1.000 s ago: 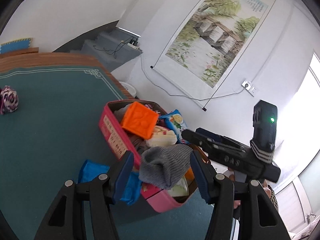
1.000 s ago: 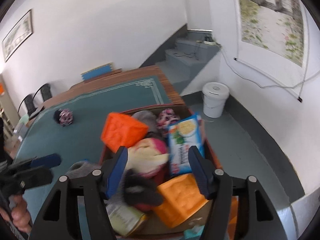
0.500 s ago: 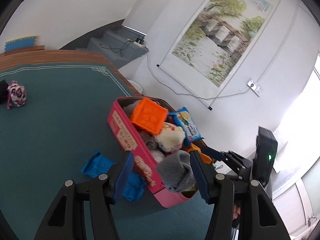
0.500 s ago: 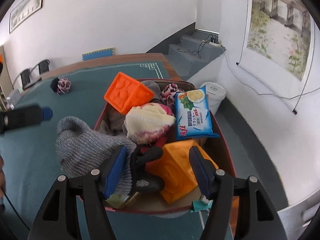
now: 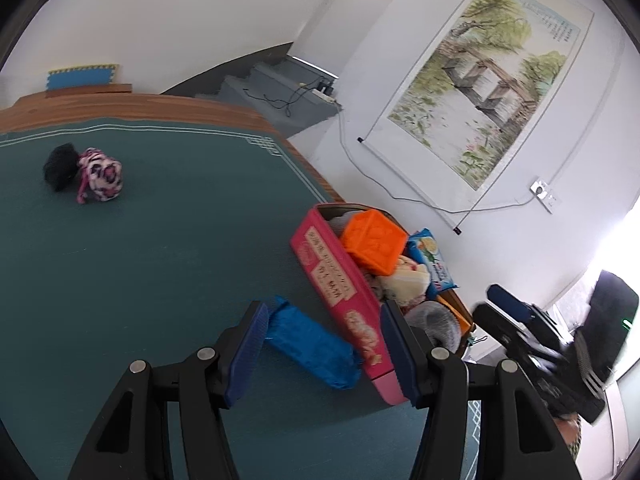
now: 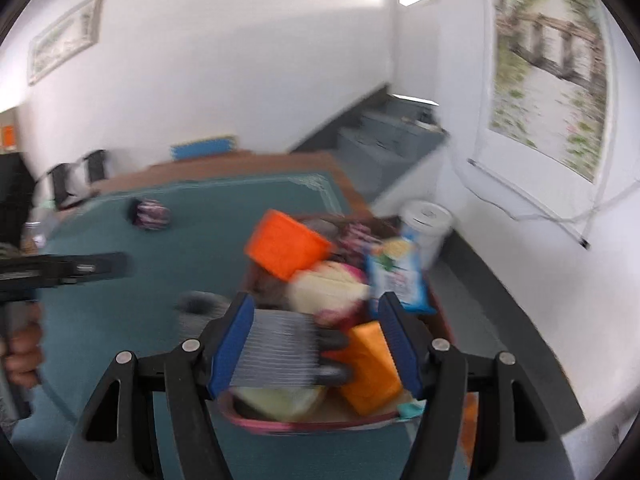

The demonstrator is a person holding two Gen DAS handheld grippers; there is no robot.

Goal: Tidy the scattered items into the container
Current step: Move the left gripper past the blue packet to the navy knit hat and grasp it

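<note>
Pink box [image 5: 340, 284] at the tabletop's right edge now holds the grey beanie [image 5: 438, 320], dropped a second ago; left gripper [image 5: 324, 354] wide open, empty, now over blue packet [image 5: 310, 344]. Right gripper [image 6: 316, 344] open, empty.

Meeting room, scroll painting [image 5: 480, 80], green-topped table [image 5: 140, 240]

Grey beanie [image 5: 436, 322] released into box [image 5: 336, 280] — left gripper [image 5: 324, 350] withdrawn.
</note>
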